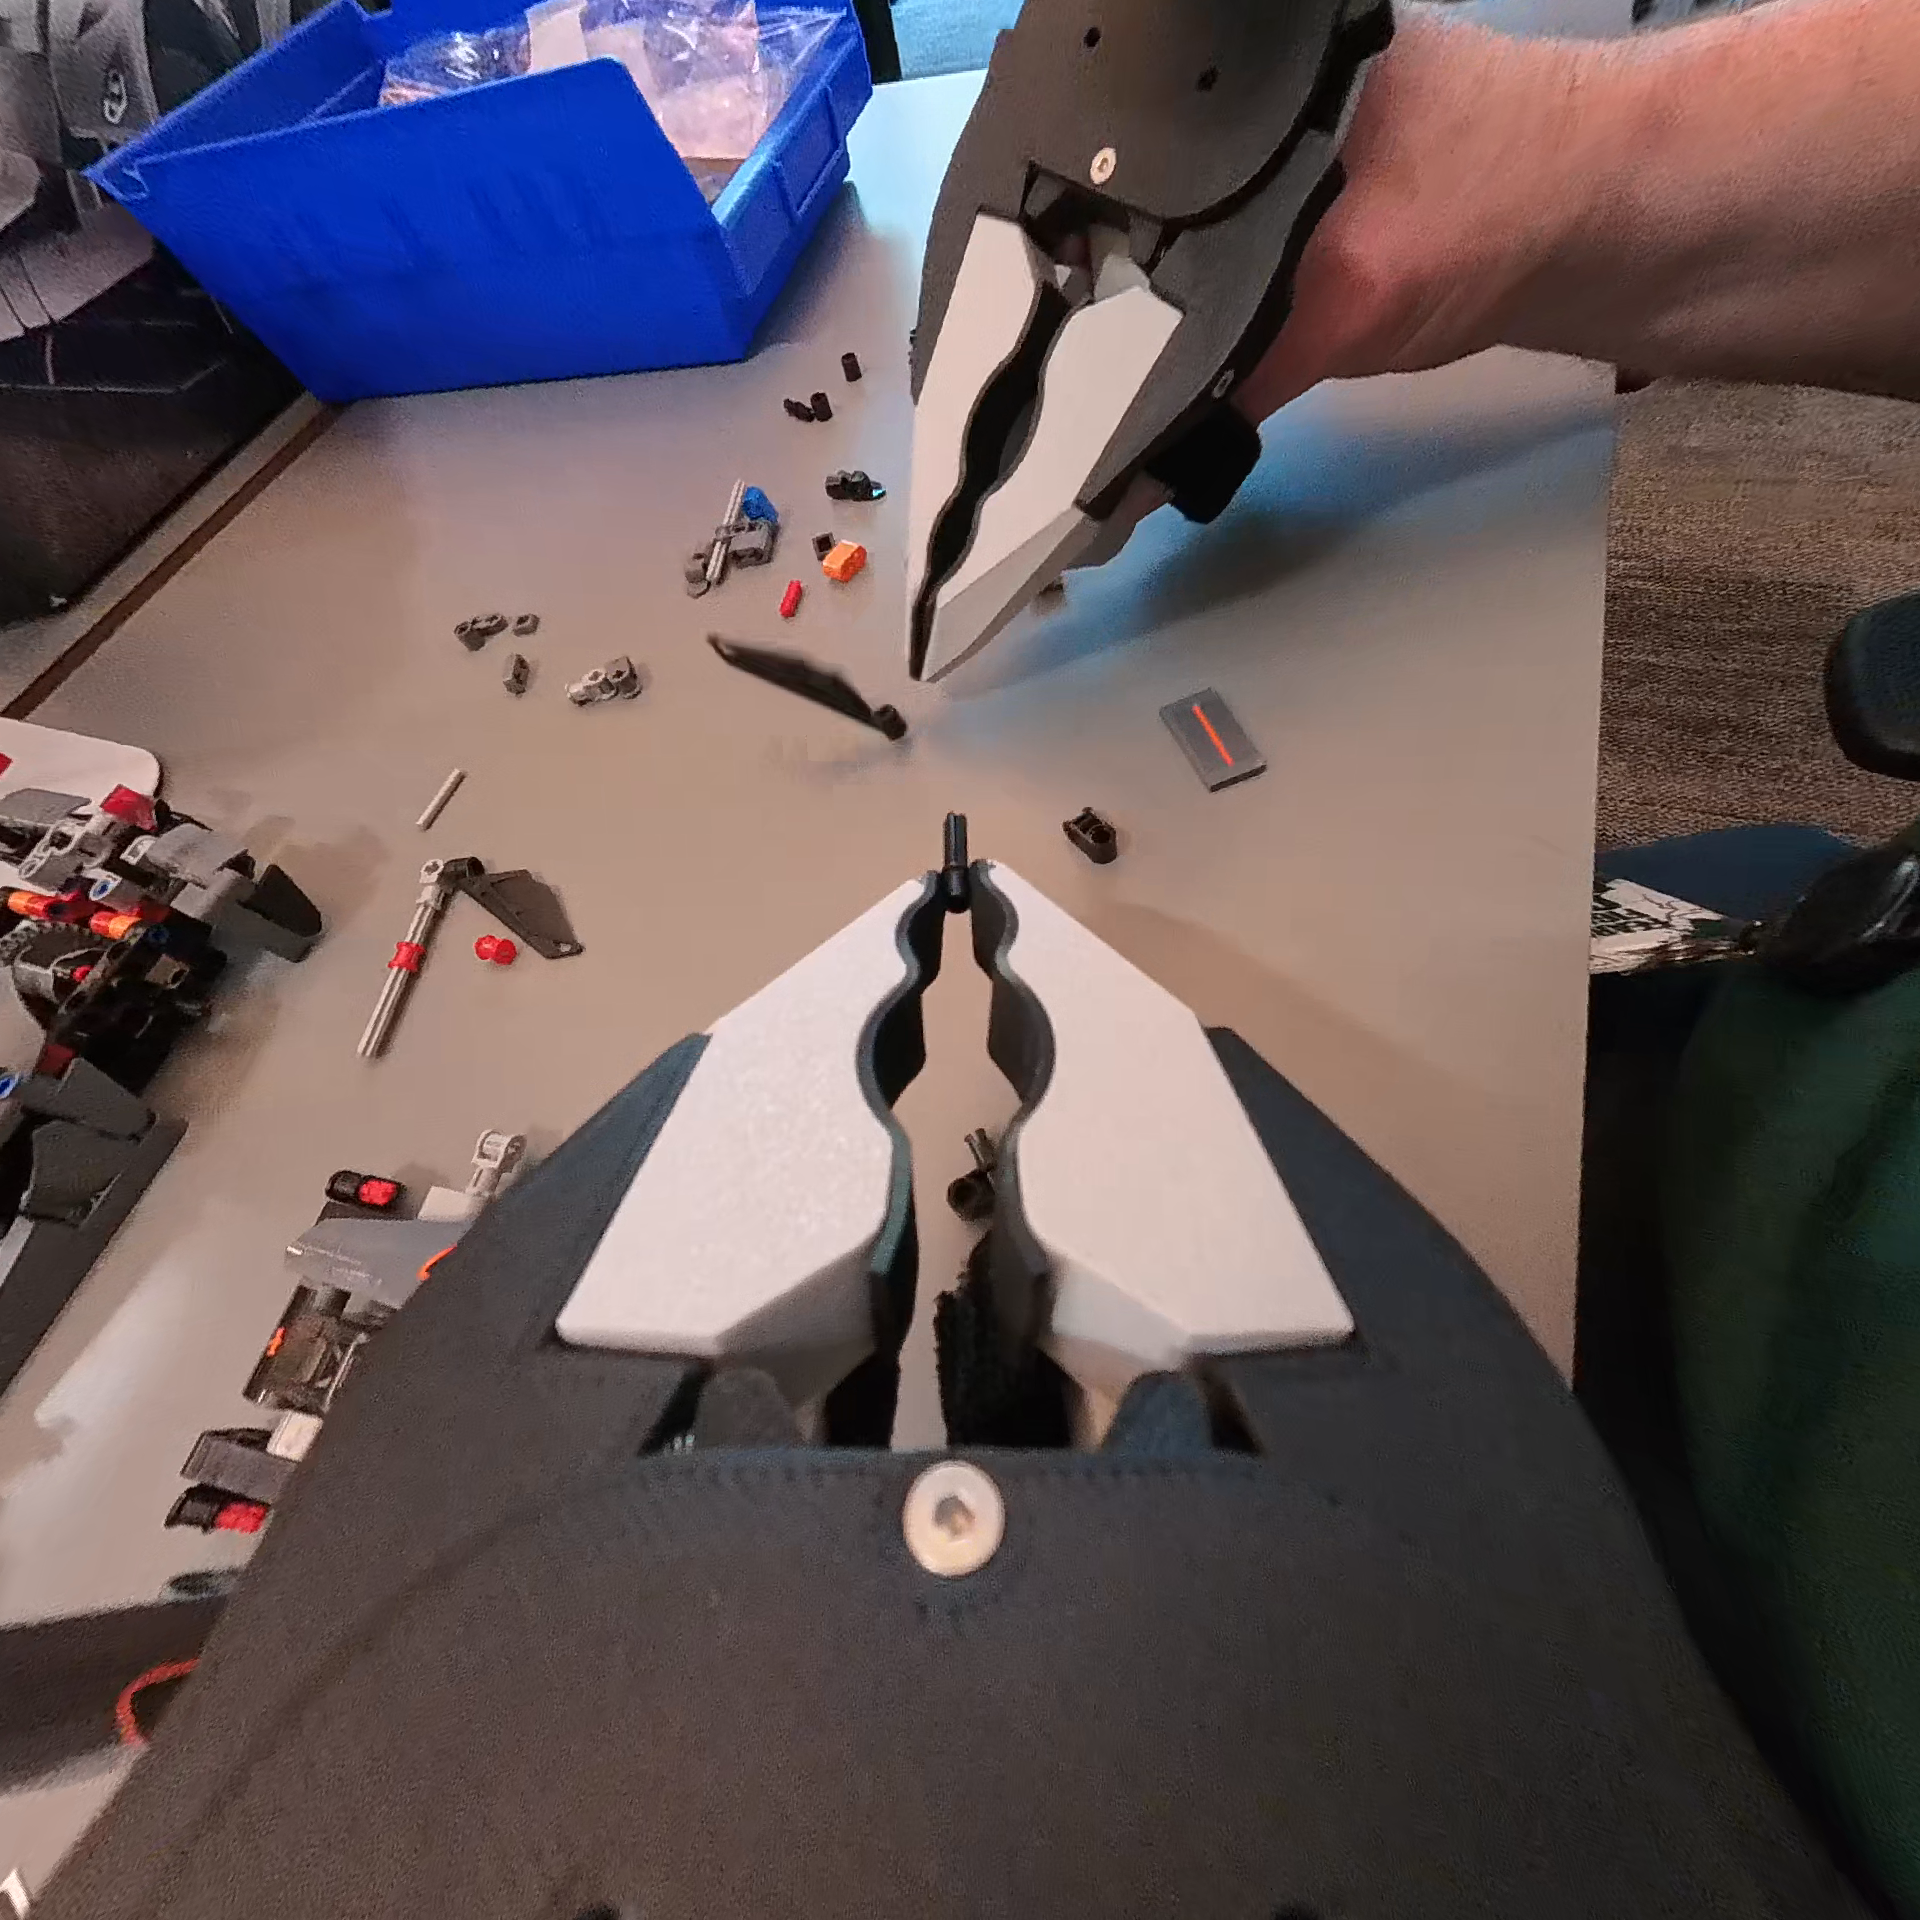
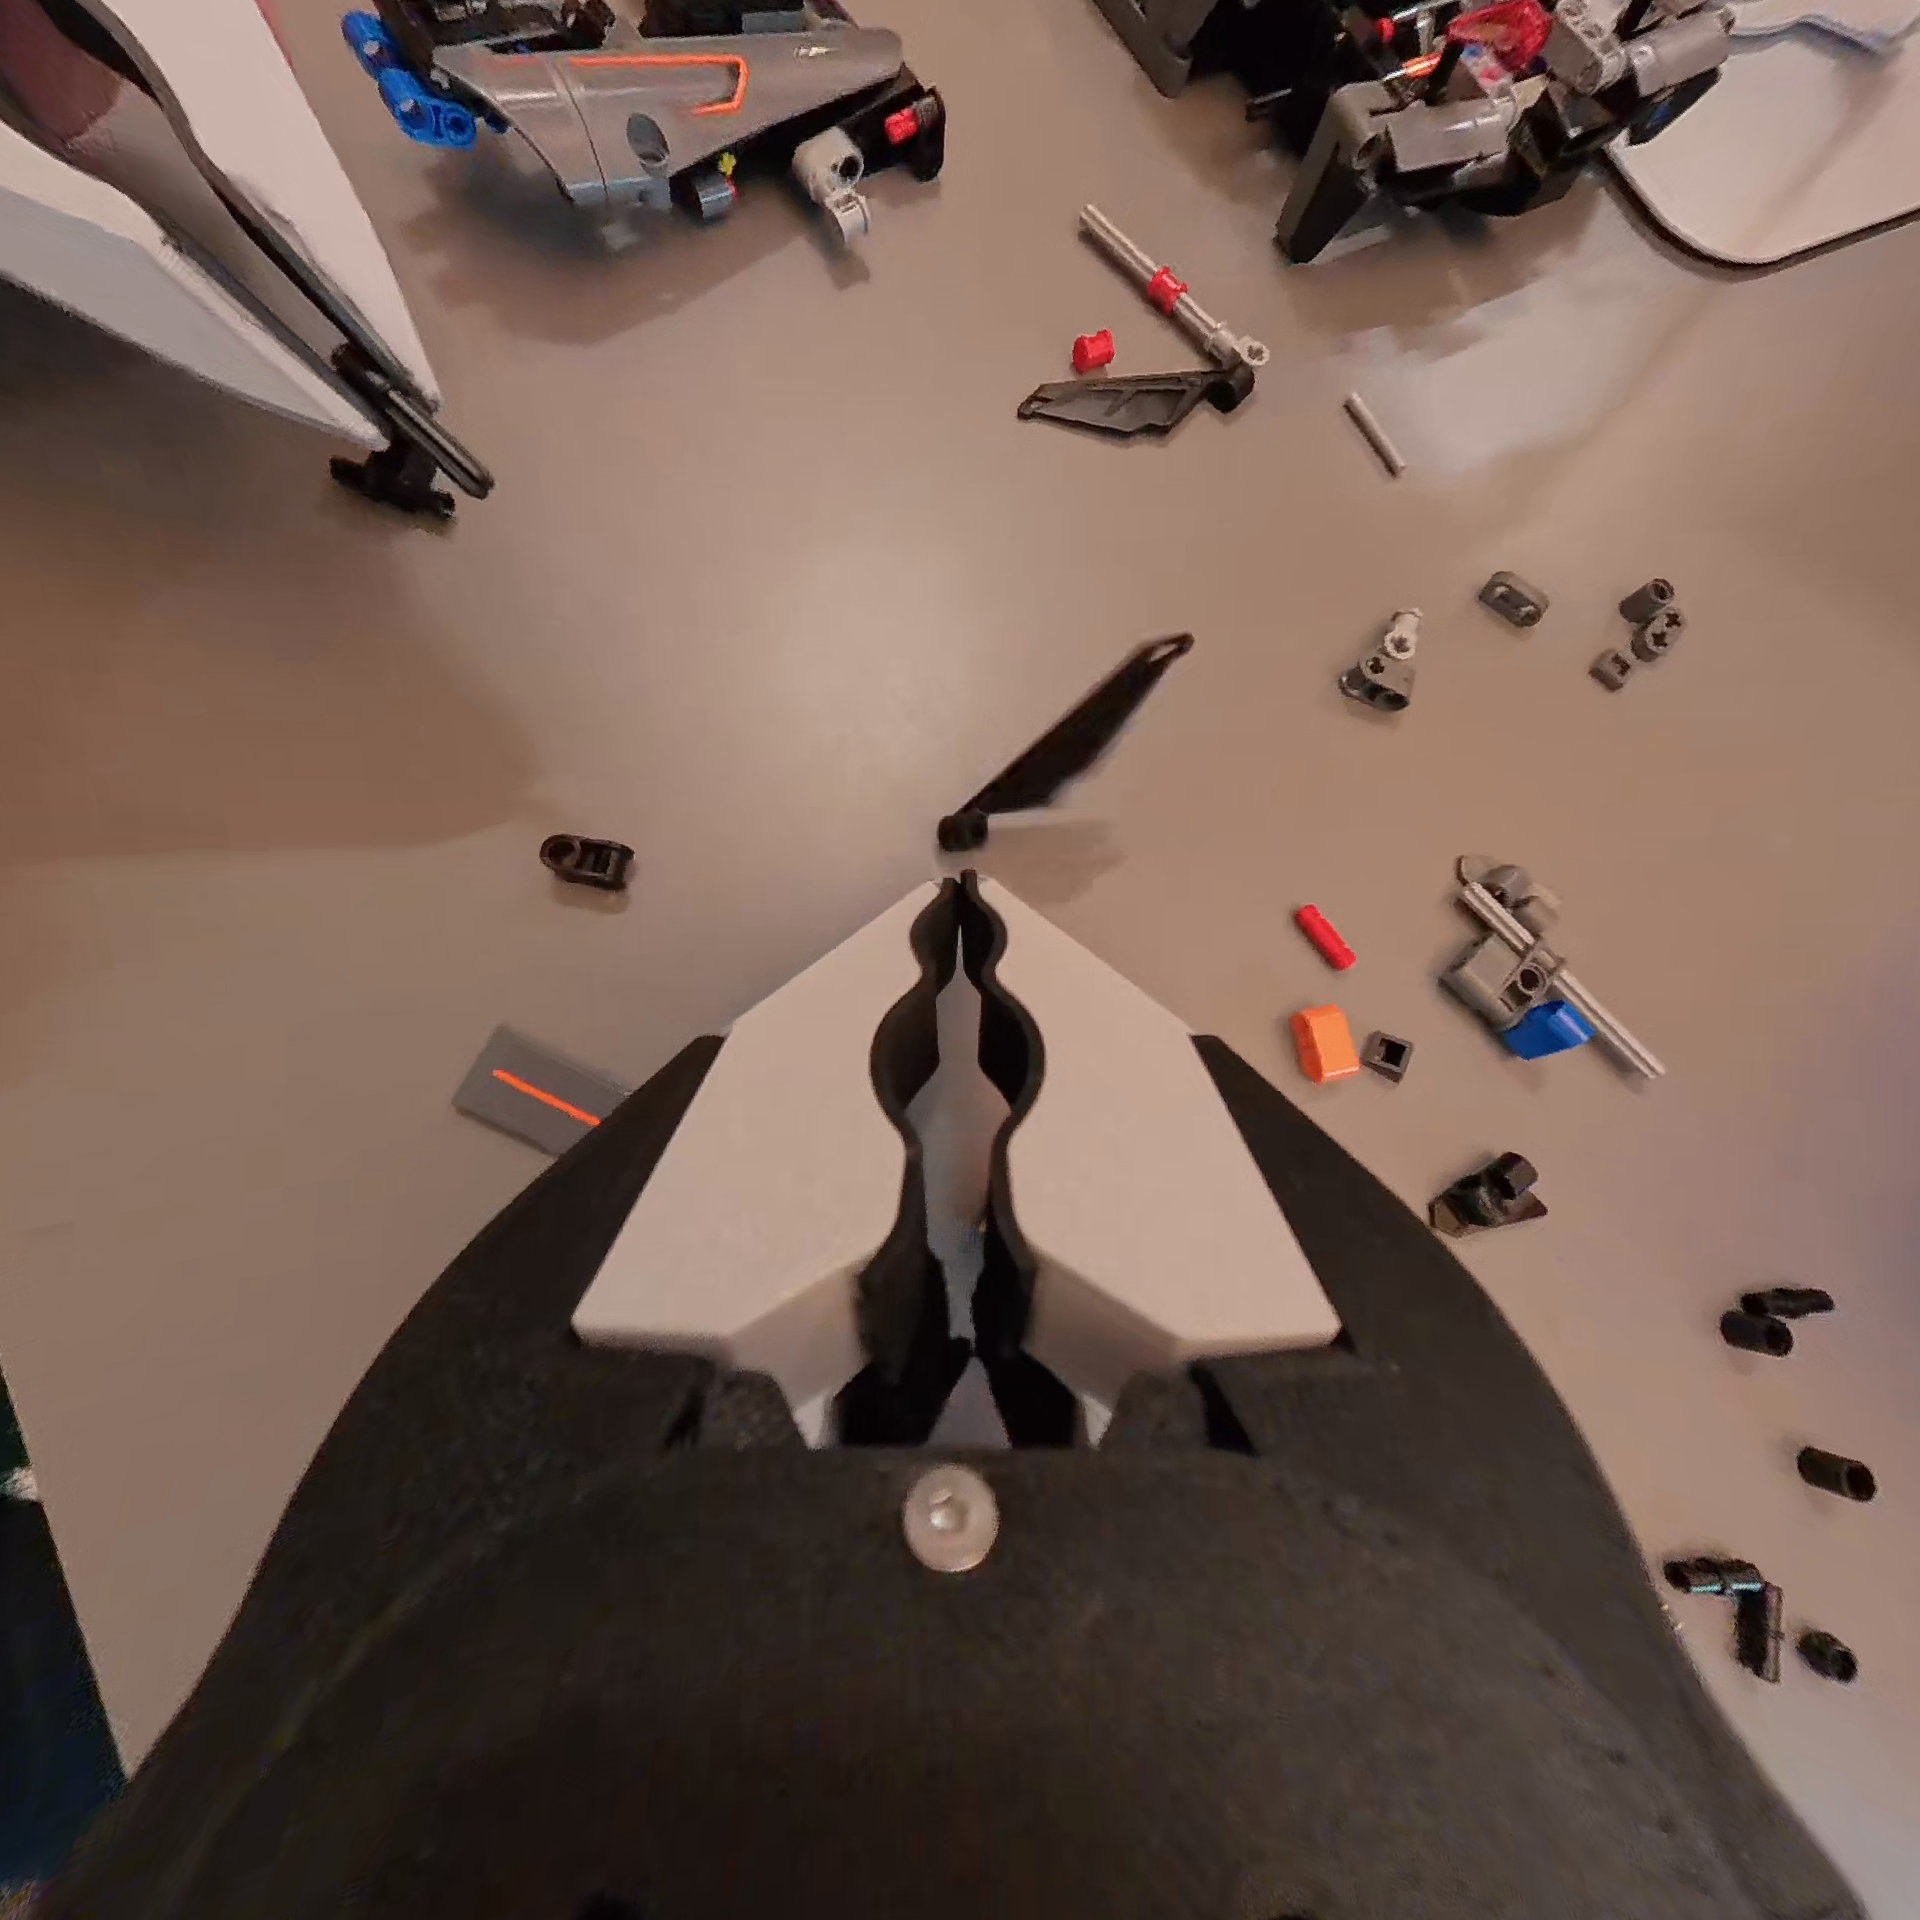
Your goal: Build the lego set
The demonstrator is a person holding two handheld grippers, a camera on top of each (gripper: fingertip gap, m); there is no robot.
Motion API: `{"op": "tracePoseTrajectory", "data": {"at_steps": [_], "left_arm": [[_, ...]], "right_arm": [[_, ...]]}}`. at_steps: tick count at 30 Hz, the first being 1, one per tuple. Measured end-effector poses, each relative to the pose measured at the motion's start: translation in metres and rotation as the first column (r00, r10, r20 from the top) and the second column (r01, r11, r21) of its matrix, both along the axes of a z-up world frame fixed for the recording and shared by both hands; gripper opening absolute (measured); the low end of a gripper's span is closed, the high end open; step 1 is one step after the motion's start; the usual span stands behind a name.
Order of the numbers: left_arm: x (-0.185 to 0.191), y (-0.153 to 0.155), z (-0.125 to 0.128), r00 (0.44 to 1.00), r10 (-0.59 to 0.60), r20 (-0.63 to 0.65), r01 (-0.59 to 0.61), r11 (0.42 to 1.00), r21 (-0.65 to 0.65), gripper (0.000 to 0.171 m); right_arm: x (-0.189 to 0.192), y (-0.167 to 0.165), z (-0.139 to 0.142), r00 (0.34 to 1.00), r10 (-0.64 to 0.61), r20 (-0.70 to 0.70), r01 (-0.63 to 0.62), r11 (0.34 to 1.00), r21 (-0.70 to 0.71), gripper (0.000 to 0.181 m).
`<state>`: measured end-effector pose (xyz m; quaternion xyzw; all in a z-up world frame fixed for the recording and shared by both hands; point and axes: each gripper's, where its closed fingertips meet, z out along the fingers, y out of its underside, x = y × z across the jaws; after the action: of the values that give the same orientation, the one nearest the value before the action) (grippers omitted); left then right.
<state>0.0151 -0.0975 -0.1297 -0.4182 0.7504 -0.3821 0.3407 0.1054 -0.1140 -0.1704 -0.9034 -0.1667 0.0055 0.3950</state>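
My left gripper [image 1: 954, 883] is shut on a small black pin [image 1: 954, 844] that sticks out ahead of its tips, above the grey table [image 1: 1351, 582]. It also shows at the top left of the right wrist view [image 2: 410, 447], with the pin [image 2: 416, 473] at its tips. My right gripper [image 2: 958, 885] is shut, with its pads together and nothing between them. A thin black blade piece [image 2: 1070, 732], blurred, lies just ahead of its tips without touching them. In the left wrist view the right gripper [image 1: 923, 665] points down next to the blade [image 1: 805, 686].
A blue bin [image 1: 468, 208] stands at the back left. Partly built models sit at the table's left [image 1: 114, 914] and also show in the right wrist view [image 2: 665, 104]. A grey tile with an orange line [image 1: 1212, 738], a black connector [image 1: 1091, 834] and several small loose parts lie around. Some 11 centimetres of space lies between my two pairs of fingers. Left tips and right tips are each some 7 centimetres from the black connector [image 1: 1091, 834]. It is also in sight in the right wrist view [image 2: 582, 860].
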Motion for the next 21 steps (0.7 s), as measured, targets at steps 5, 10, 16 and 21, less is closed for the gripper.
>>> {"op": "tracePoseTrajectory", "data": {"at_steps": [5, 10, 16, 21], "left_arm": [[-0.004, 0.002, -0.005, 1.0, 0.011, -0.019, -0.011, 1.0, -0.012, 0.003], [-0.007, 0.003, -0.005, 1.0, 0.016, -0.019, -0.016, 1.0, -0.012, 0.003], [-0.008, 0.006, -0.003, 1.0, 0.018, -0.012, -0.018, 0.999, -0.032, 0.003], [-0.005, 0.008, -0.003, 1.0, 0.023, -0.014, -0.024, 0.998, -0.061, 0.003]], "right_arm": [[0.005, 0.0, 0.009, 0.999, -0.015, -0.043, 0.014, 1.0, -0.005, 0.01], [0.015, 0.004, 0.0, 0.998, -0.053, -0.044, 0.05, 0.996, -0.068, 0.022], [0.014, 0.004, -0.012, 0.994, -0.067, -0.081, 0.057, 0.992, -0.115, 0.013], [0.014, 0.004, -0.012, 0.993, -0.067, -0.1, 0.057, 0.994, -0.096, 0.007]]}}
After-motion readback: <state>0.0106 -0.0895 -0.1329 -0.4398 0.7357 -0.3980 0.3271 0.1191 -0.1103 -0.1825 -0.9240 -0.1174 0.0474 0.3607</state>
